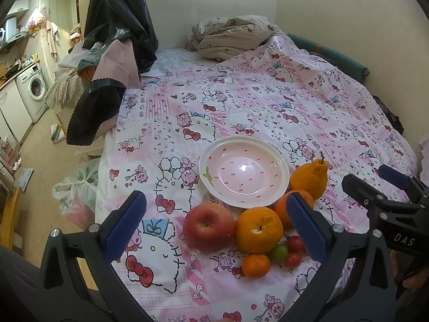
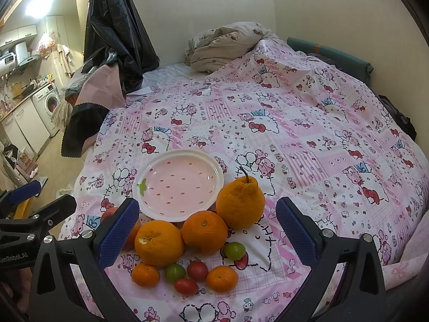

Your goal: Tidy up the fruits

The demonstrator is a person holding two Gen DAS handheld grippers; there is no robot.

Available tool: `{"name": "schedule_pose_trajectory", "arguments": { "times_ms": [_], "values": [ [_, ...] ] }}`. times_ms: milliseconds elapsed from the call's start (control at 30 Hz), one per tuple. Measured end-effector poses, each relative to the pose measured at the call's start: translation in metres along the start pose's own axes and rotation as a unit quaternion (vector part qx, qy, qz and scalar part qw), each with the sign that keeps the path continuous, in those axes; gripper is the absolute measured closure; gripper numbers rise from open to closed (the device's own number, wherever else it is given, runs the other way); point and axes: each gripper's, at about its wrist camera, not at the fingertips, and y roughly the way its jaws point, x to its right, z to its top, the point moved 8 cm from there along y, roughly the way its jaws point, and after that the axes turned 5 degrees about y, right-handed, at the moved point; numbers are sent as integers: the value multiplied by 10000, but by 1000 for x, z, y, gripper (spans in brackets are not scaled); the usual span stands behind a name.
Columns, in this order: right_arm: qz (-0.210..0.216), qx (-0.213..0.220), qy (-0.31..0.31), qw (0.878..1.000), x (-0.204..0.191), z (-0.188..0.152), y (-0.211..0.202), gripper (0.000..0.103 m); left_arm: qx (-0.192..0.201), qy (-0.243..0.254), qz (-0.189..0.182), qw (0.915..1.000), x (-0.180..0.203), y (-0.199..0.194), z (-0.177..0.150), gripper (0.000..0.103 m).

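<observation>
An empty pink strawberry-print bowl (image 1: pixel 244 171) (image 2: pixel 178 185) sits on the cartoon-print cloth. In front of it lie a red apple (image 1: pixel 209 226), a big orange (image 1: pixel 258 229) (image 2: pixel 158 242), a second orange (image 2: pixel 205 232) and a knobbed citrus (image 1: pixel 309 178) (image 2: pixel 240 204). Small tangerines (image 2: pixel 222 278) (image 1: pixel 256 265) lie nearest, with red cherry tomatoes (image 2: pixel 197 270) and green cherry tomatoes (image 2: pixel 234 251). My left gripper (image 1: pixel 215 197) hovers open above the apple and the big orange. My right gripper (image 2: pixel 207 204) hovers open over the oranges, holding nothing. In the right wrist view, the left finger hides most of the apple.
The pink cloth (image 1: pixel 268 102) covers a bed against the right wall. A crumpled blanket (image 1: pixel 236 37) lies at the far end. Black plastic sheeting (image 1: pixel 120 21) hangs at the far left. Past the bed's left edge are a plastic bag (image 1: pixel 77 193) and a washing machine (image 1: pixel 33 88).
</observation>
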Motion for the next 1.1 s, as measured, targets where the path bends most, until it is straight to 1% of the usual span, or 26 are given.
{"name": "schedule_pose_trajectory", "arguments": {
  "times_ms": [700,800,900,1000,1033,1100],
  "values": [
    [16,-40,5,10000,0,-1,3,0,-14,-12,-3,10000,-1,0,0,0],
    [-55,-99,104,9999,6,-2,5,0,-62,-34,32,10000,-2,2,-1,0],
    [-187,-324,322,9988,23,-7,12,0,-161,-62,36,9998,-4,5,-3,0],
    [-344,-598,742,9949,48,-10,18,0,-237,-88,72,9997,-6,8,-5,0],
    [-361,-878,912,9913,56,-14,23,0,-269,-106,76,9996,-7,9,-5,0],
    [-170,-1247,1170,9851,65,-21,31,0,-366,-125,125,9992,-9,11,-7,0]
  ]
}}
